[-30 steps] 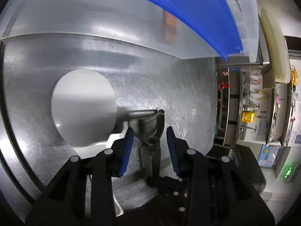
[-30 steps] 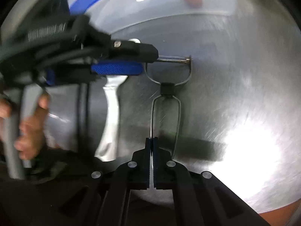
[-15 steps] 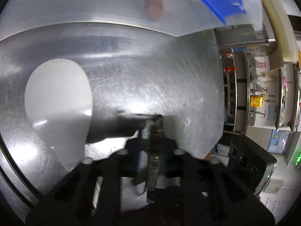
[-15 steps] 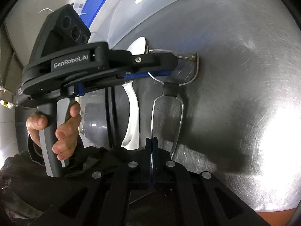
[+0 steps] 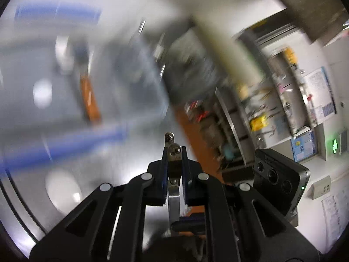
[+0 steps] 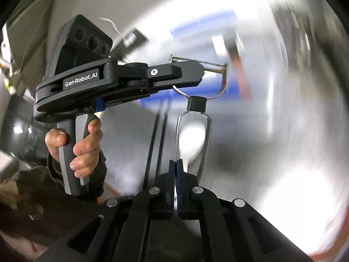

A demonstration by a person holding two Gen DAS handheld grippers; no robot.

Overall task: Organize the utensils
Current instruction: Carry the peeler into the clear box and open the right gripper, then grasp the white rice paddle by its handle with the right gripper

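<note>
Presently both hand-held grippers clamp one wire-handled peeler (image 6: 197, 109) above the steel worktop (image 6: 283, 152): right hand-held gripper (image 6: 176, 170) pinches the handle loop, left hand-held gripper (image 5: 174, 163), held level, grips the blade head.

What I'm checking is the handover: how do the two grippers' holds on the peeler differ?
The left gripper clamps the peeler at its blade head; the right gripper pinches the wire handle's end. Left fingers sit the head's width apart; right fingers nearly touch. Both are shut on the same peeler.

Left hand-held gripper (image 5: 174, 163) clamps the peeler (image 5: 173, 152); background blurred.
</note>
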